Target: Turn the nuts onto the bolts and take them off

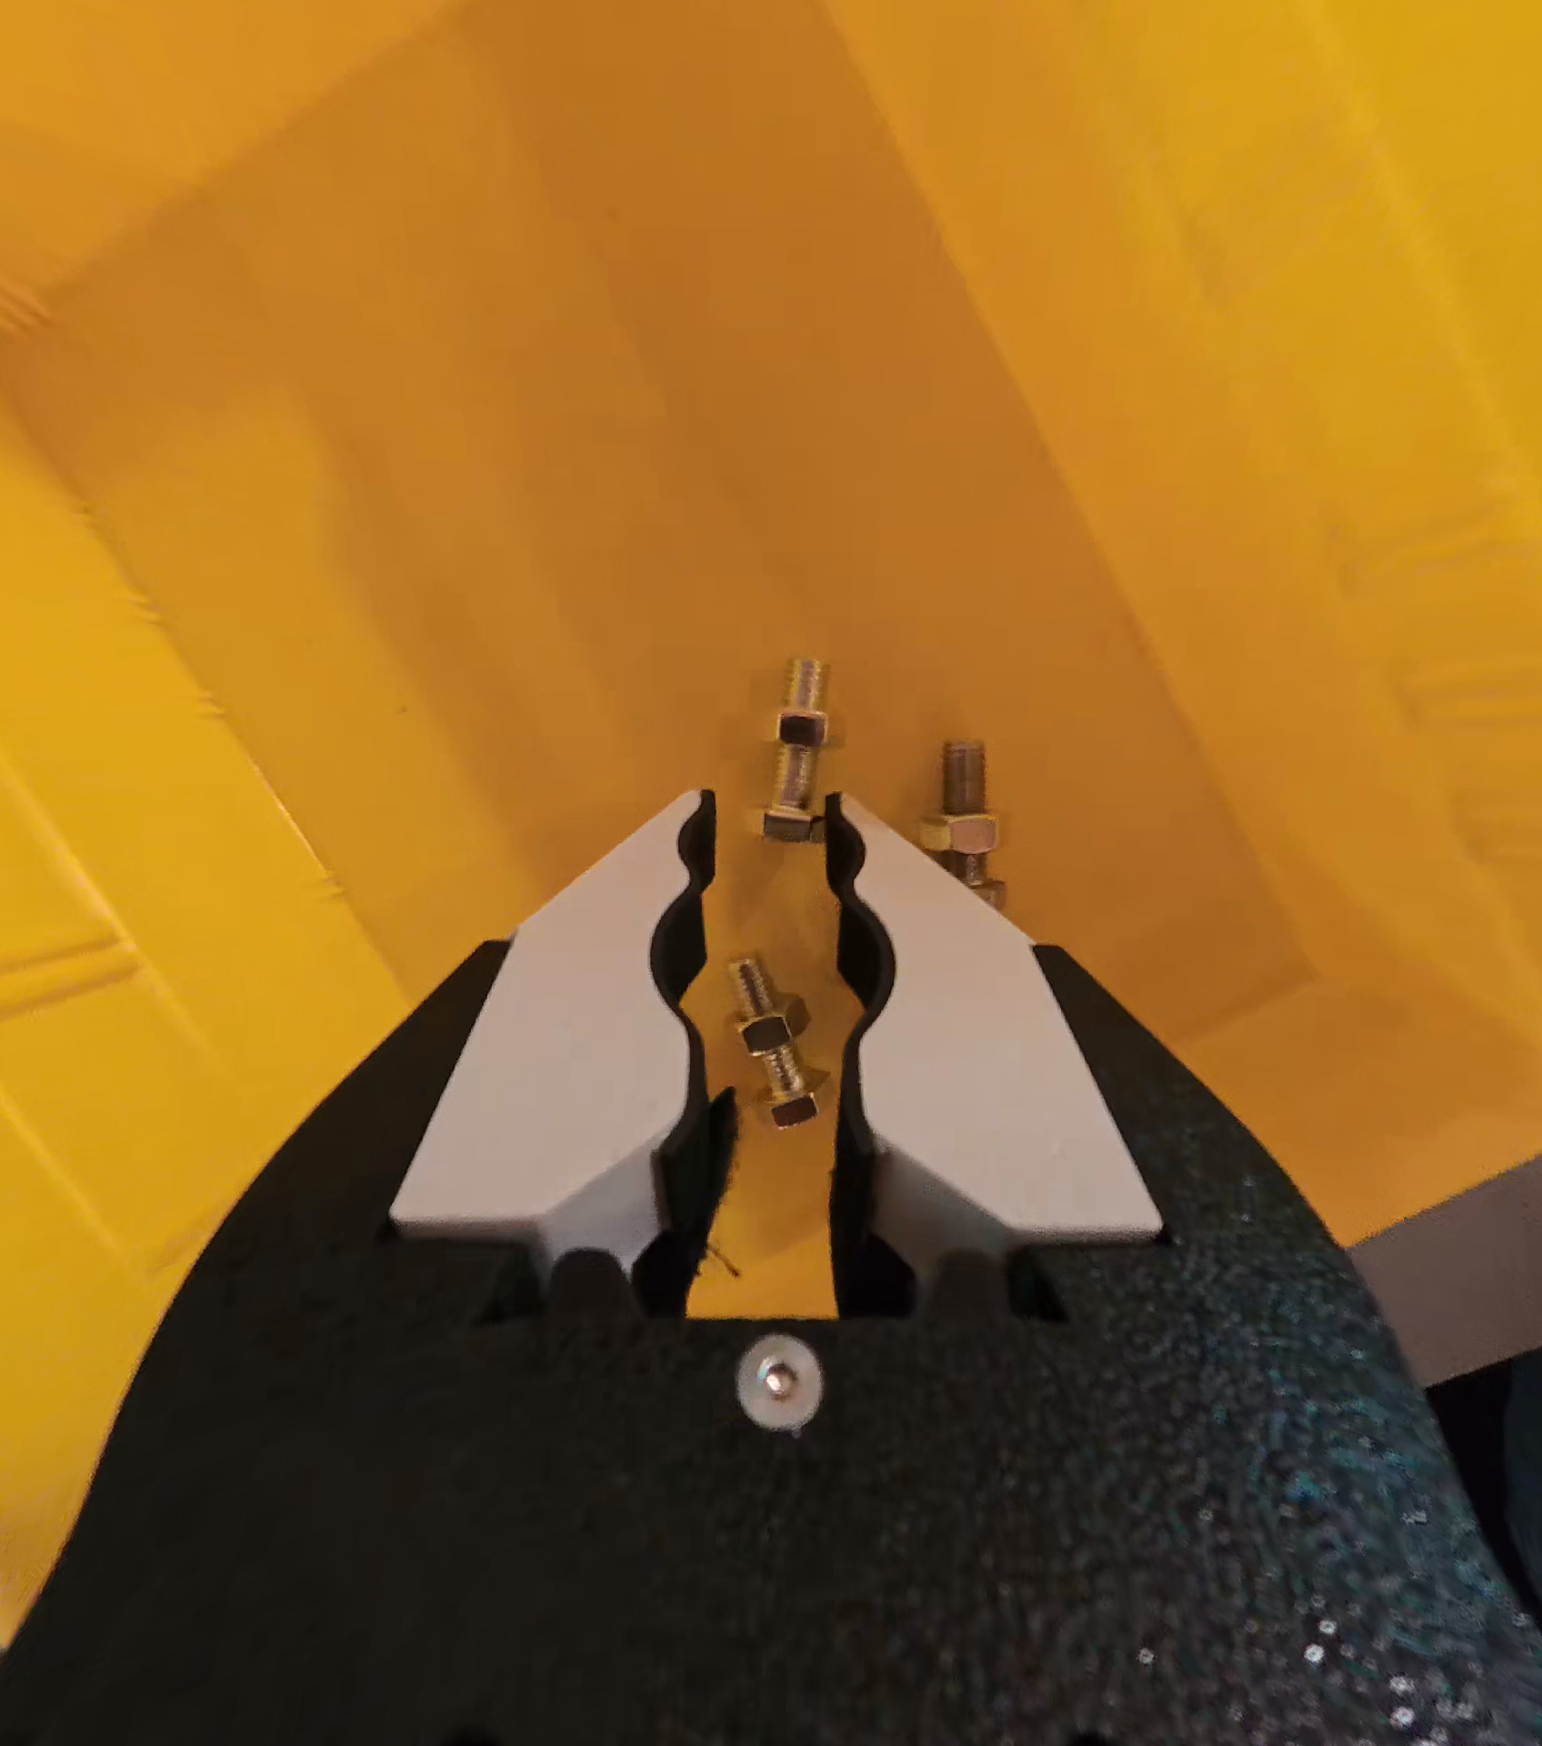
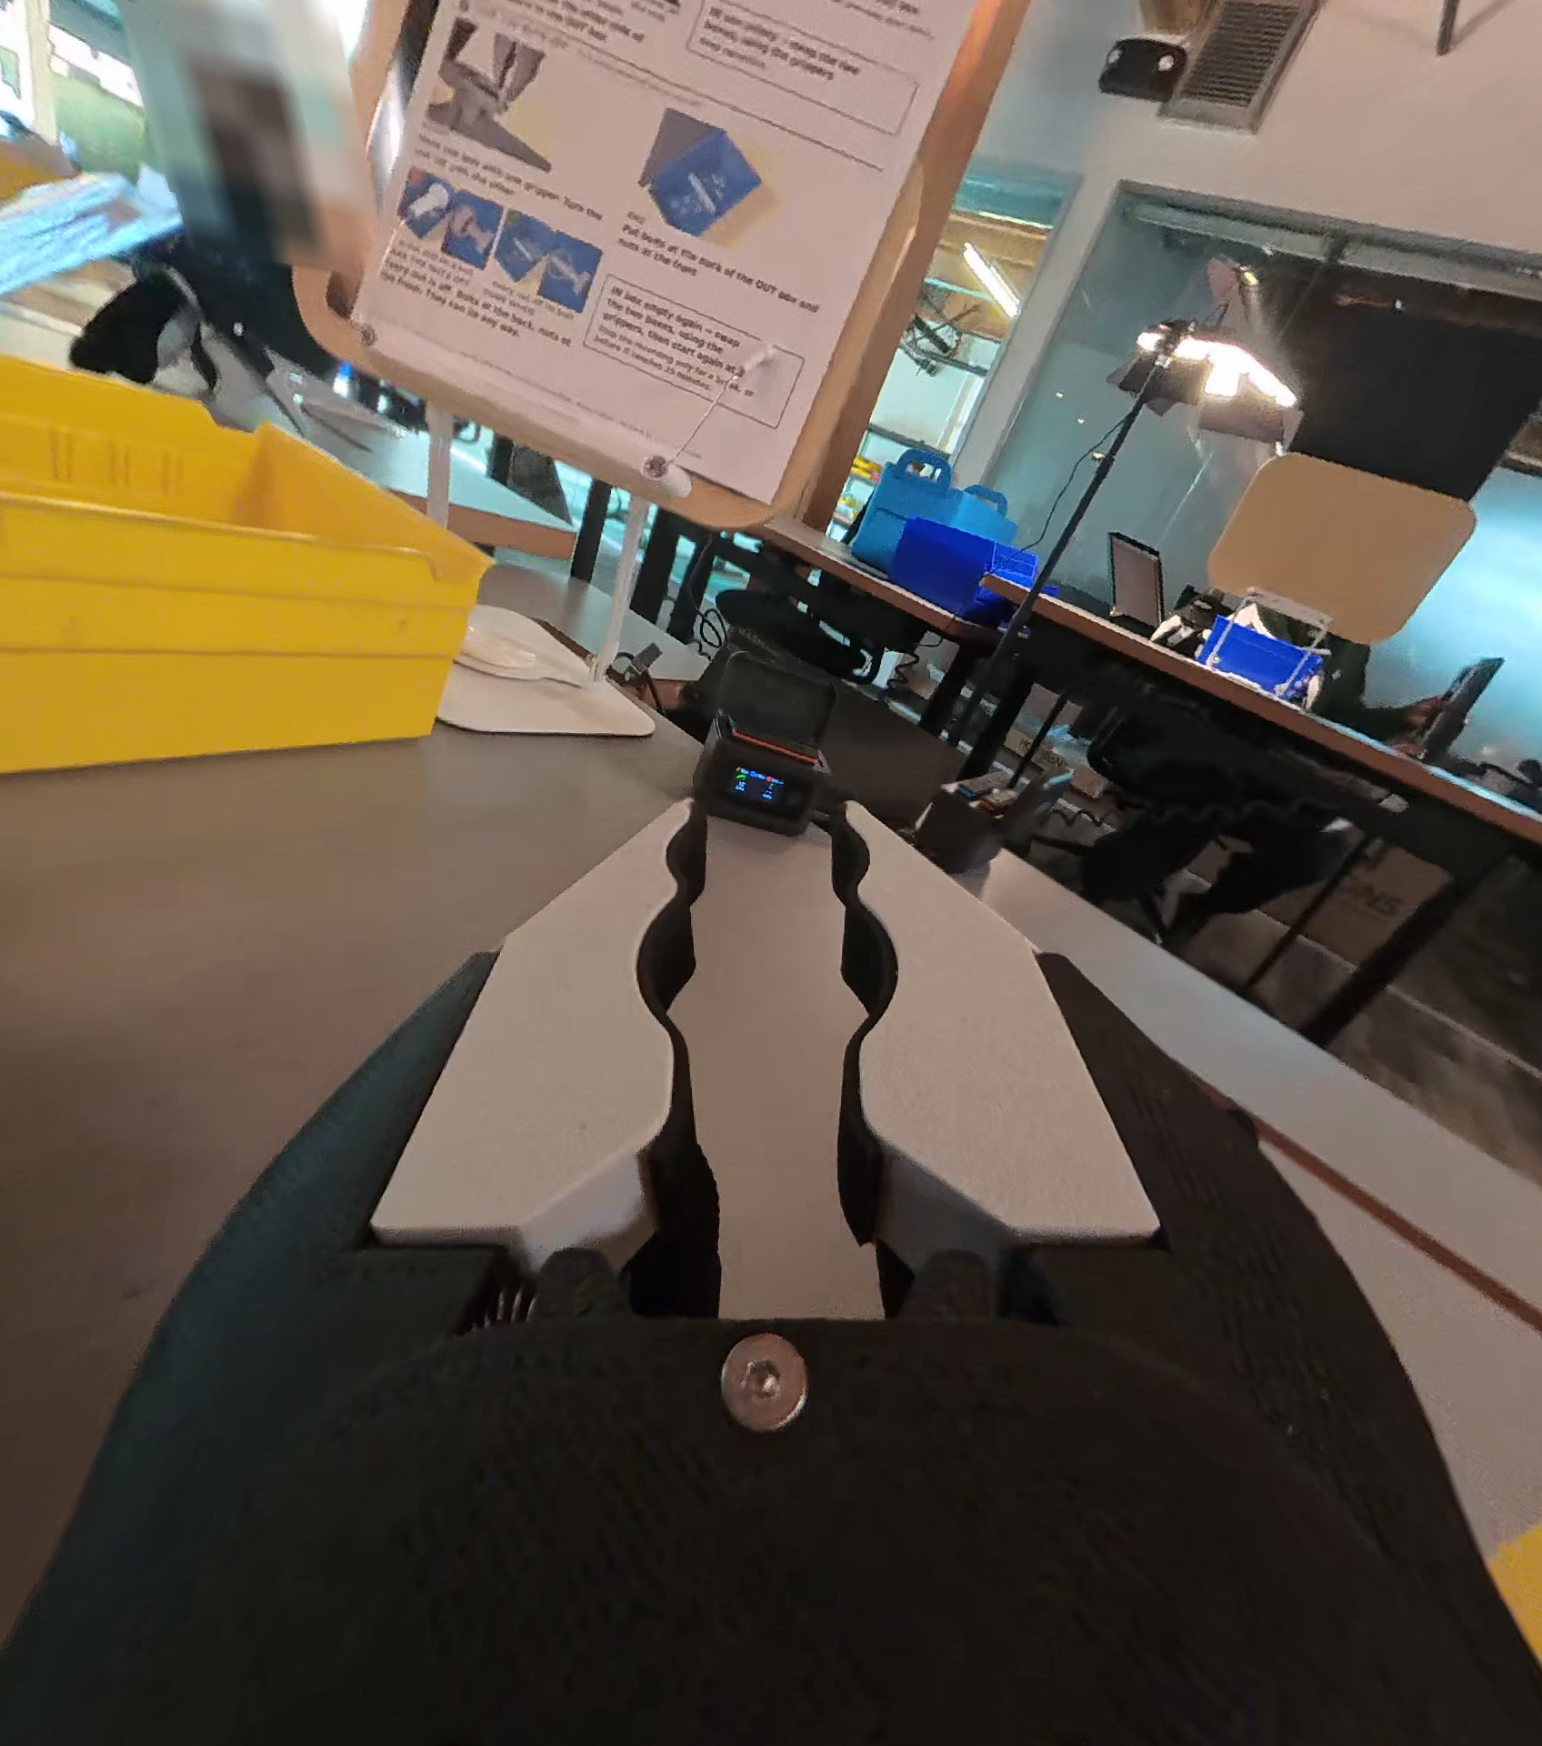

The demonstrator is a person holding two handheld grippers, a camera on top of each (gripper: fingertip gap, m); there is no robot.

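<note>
Only the left wrist view looked into the smooth yellow plastic bin (image 1: pixel 465 567), where three threaded metal bolts (image 1: pixel 772 1039), each carrying a hexagonal nut (image 1: pixel 769 1025), lay on the floor beneath the left gripper (image 1: pixel 769 822), its grey fingers (image 1: pixel 578 1020) apart and empty. The right wrist view showed instead the right gripper (image 2: pixel 767 831), fingers likewise parted and empty, over the matte grey bench (image 2: pixel 182 945), with stacked yellow bins (image 2: pixel 134 614) to the left and a small black device (image 2: pixel 762 770) ahead.

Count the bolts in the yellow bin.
3. One lies between the left gripper's fingers, one just past the tips, one right of them. The gripper may hide others.
</note>
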